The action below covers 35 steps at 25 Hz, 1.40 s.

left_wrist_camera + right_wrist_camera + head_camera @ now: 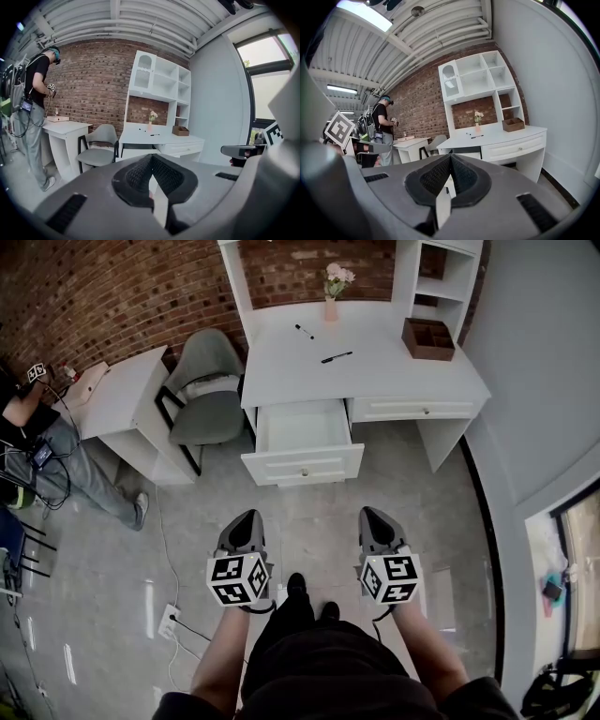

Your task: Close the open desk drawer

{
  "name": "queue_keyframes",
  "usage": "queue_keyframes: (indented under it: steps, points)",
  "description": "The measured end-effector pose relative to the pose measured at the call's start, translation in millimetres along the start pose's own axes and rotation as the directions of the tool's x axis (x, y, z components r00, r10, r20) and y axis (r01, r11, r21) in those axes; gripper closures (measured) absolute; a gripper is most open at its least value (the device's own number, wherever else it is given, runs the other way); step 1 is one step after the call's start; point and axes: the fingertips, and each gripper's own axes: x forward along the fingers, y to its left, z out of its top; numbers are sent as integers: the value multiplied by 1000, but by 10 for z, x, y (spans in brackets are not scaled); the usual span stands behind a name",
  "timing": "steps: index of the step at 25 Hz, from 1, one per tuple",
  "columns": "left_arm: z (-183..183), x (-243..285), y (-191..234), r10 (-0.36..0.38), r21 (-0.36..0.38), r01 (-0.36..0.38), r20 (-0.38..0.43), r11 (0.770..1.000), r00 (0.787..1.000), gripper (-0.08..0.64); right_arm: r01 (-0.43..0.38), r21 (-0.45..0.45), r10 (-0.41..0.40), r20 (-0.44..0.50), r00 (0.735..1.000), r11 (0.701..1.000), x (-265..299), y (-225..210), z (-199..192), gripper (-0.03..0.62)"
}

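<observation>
The white desk stands ahead of me against the brick wall. Its left drawer is pulled out toward me and looks empty inside; its front panel has a small knob. My left gripper and my right gripper hover side by side over the floor, well short of the drawer front and touching nothing. Both are shut and hold nothing. In the left gripper view the jaws point at the desk. In the right gripper view the jaws also face the desk.
A grey chair and a small white side table stand left of the desk. A person is at the far left. A cable and power strip lie on the floor. On the desk are a vase, pens and a wooden organizer.
</observation>
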Motion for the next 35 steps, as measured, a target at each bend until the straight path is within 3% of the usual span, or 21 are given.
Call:
queue_keyframes:
  steps: [9,20,28,35]
  points:
    - [28,432,189,22,35,-22,-14,999,1000,551,48,9,-48,-19,999,999,350,-207,-20,588]
    - [83,1555,695,-26,18,27,-71,999,997,551,92,9,-91,-77,993,996,1479,-369,21,588]
    - [68,2221,1084,-74,-8,74,-145,997,987,551,153,33,-146,-156,977,988,2233,-458,-65,588]
    - [-135,2581,1252,-120,-25,118,-227,993,967,551,218,39,-203,-236,950,975,2556,-611,-292,588]
